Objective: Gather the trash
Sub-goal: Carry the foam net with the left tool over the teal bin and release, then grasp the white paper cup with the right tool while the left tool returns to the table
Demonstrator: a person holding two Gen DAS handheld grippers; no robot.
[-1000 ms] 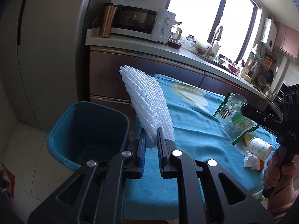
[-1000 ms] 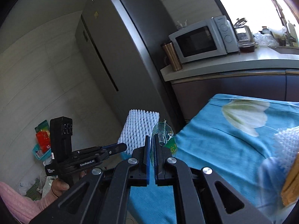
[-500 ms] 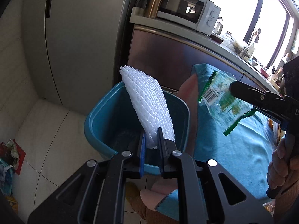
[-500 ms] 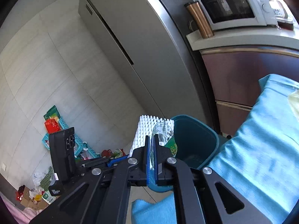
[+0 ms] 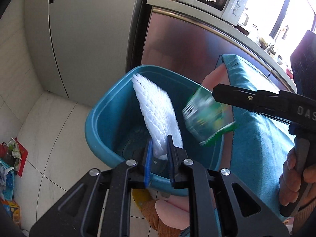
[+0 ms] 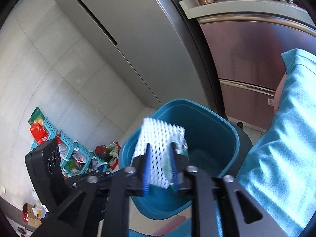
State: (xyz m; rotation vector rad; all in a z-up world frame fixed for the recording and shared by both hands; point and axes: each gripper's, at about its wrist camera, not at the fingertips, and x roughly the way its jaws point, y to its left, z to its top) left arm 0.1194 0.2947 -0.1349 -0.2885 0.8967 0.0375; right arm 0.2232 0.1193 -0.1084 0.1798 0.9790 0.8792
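Looking along the left gripper [image 5: 159, 158] in the left wrist view, a white foam net [image 5: 158, 116] stands up between its blue-padded fingers [image 5: 148, 156], its lower end pinched there, so the jaws grip the net; they have just been opening a little. The net leans over the open mouth of a blue bin [image 5: 100, 114], which stands on the tiled floor [image 5: 49, 138] just in front of a grey fridge [image 5: 88, 29]. To the right of the net, also above the bin, a green and clear wrapper [image 5: 207, 118] shows as a blur just below the tip of the right gripper [image 5: 215, 93], seen from the side; whether that tip touches it cannot be told here. A hand [image 5: 296, 179] holds that gripper's handle at the right edge. A blue cloth [image 5: 256, 128] hangs beside the bin, on the side away from the fridge.

From the right wrist view, the right gripper [image 6: 160, 165] hangs over the same bin [image 6: 221, 122]. Its jaws stand apart and have just been opening. The wrapper [image 6: 178, 138] lies blurred against the right-hand finger [image 6: 173, 158], loose between the pads. Behind it the foam net [image 6: 158, 138] rises from the left gripper [image 6: 139, 159] over the bin's near side. Baskets of clutter [image 6: 59, 144] sit on the floor beyond the bin.
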